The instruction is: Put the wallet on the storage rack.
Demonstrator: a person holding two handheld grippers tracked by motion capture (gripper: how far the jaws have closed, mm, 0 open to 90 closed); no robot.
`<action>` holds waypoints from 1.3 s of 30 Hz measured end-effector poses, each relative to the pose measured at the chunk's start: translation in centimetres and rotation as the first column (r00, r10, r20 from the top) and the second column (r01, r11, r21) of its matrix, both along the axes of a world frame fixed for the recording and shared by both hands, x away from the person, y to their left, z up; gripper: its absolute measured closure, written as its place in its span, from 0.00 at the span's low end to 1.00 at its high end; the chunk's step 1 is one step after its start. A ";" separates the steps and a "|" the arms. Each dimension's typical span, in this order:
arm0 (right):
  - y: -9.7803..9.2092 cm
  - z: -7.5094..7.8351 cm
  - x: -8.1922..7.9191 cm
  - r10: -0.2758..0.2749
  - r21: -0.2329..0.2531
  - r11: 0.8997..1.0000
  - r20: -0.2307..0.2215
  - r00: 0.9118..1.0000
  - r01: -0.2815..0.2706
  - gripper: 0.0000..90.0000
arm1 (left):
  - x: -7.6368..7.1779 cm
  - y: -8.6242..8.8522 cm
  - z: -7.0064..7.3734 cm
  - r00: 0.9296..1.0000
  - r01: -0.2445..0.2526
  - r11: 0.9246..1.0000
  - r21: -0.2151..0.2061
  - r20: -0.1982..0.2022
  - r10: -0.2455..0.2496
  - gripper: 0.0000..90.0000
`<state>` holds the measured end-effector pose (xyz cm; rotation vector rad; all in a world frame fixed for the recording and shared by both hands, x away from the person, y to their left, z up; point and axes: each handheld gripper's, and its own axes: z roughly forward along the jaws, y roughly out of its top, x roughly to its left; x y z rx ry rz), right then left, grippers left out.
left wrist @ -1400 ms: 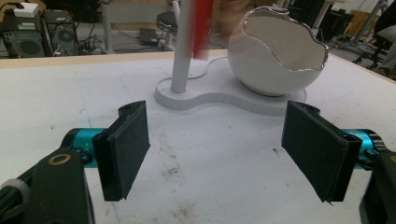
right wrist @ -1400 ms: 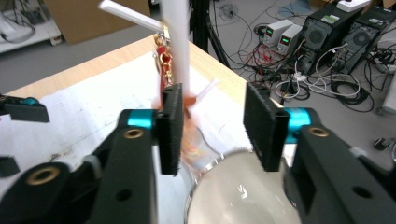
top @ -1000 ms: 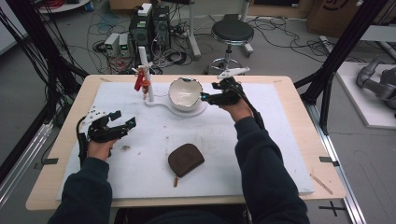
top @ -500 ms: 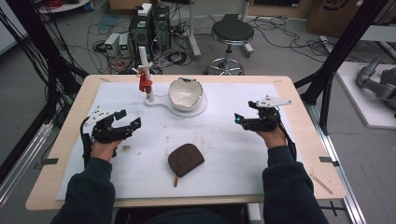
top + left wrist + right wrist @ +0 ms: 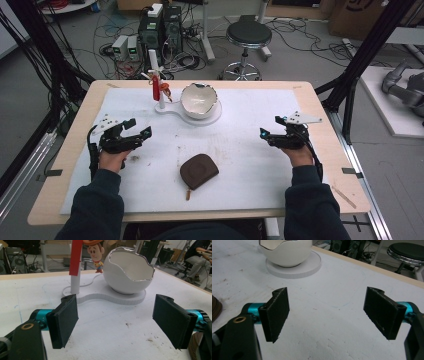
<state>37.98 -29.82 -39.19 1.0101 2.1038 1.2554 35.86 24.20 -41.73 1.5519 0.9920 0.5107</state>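
A white eggshell-shaped bowl [image 5: 199, 100] sits on a white stand [image 5: 176, 109] at the table's far middle, beside a white post with a red band [image 5: 156, 89] and a small cartoon figure [image 5: 96, 253]. A brown zipped pouch [image 5: 199, 170] lies near the front middle. My left gripper [image 5: 140, 129] rests open at the left, jaws wide apart and bare, facing the bowl [image 5: 130, 270]. At the right my right gripper [image 5: 269, 134] is open too, nothing between its jaws, with the bowl [image 5: 285, 251] far off to its upper left.
A white sheet [image 5: 240, 150] covers the wooden table [image 5: 320, 125]. Beyond the far edge are a black stool [image 5: 248, 35], computer boxes [image 5: 162, 27] and loose cables. Black frame posts [image 5: 357, 70] stand at both sides.
My right gripper has pulled back from the bowl to the right side of the table and settled there, open. The left gripper has barely moved.
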 end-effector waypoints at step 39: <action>1.1 -1.2 -0.6 0.118 0.034 0.993 -0.098 0.988 -0.115 0.24 | -1.2 -10.4 -1.4 0.877 0.459 0.887 0.053 -0.188 -0.442 0.25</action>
